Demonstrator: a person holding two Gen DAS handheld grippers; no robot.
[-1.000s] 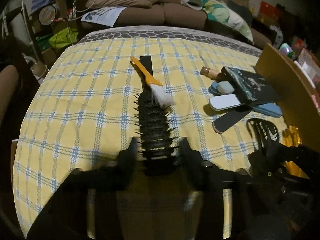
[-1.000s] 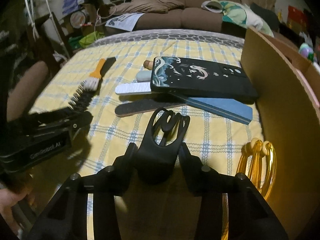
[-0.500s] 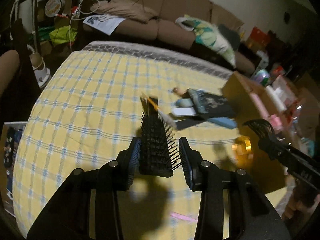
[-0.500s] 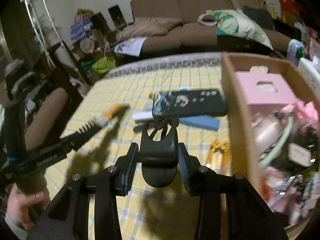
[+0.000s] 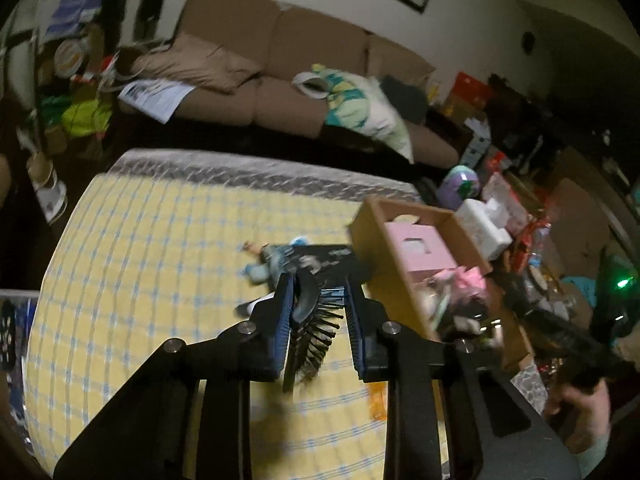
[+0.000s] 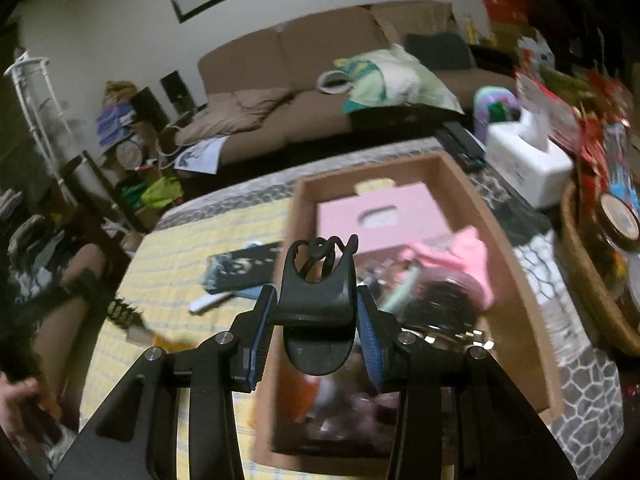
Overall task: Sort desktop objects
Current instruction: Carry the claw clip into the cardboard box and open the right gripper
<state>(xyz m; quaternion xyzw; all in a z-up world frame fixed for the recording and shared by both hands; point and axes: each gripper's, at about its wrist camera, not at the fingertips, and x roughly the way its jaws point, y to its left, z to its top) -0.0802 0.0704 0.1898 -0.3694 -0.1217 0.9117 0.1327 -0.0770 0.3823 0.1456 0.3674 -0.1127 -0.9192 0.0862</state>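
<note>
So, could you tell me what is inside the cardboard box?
The cardboard box holds a pink box, pink fabric, a round dark item and blurred clutter. Its near end is hidden behind the right gripper and its black hair clip.

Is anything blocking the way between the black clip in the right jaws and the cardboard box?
Nothing visible does. The right gripper holds the black clip right at the cardboard box, whose top is open, though it is already crowded with items.

Motion blur smears the box's (image 6: 516, 280) contents, and the brush (image 5: 310, 336) hides part of the phone case (image 5: 320, 258).
</note>
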